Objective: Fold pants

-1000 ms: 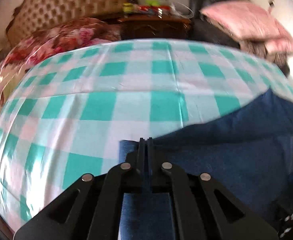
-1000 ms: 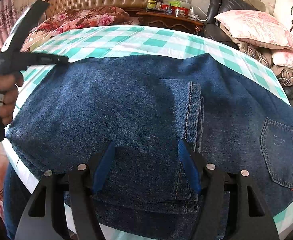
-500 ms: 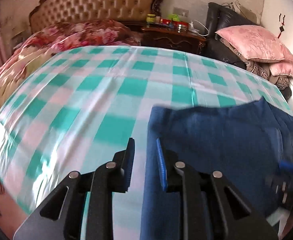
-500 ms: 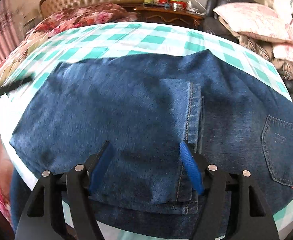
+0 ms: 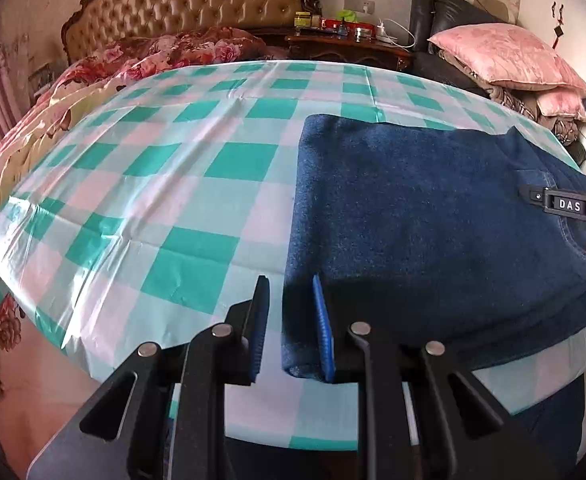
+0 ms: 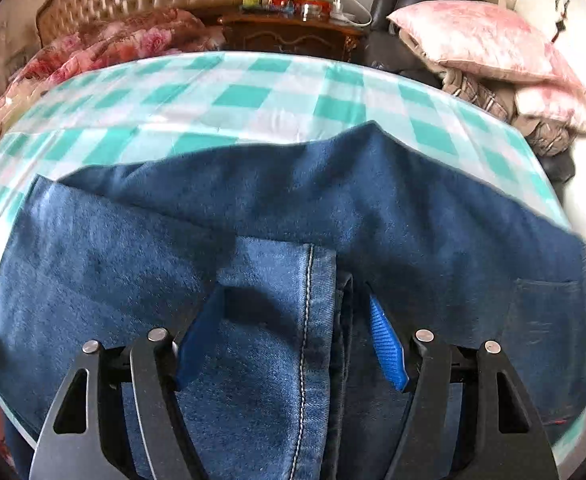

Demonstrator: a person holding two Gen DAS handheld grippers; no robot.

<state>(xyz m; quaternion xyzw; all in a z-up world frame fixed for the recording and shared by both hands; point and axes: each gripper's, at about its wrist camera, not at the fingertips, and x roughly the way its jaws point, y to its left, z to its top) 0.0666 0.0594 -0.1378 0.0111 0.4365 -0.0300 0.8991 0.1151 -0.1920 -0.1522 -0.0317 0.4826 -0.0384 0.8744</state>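
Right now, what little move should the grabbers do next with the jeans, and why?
Probably the right gripper should close on the hem between its open jaws, ready for another fold. The jeans already lie folded once on the checked cloth, and the left gripper is open beside their left edge.

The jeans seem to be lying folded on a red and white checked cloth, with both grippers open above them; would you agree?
Not quite: the checked cloth is green and white, as the left wrist view shows. The jeans do lie folded on it, with the left gripper and right gripper open.
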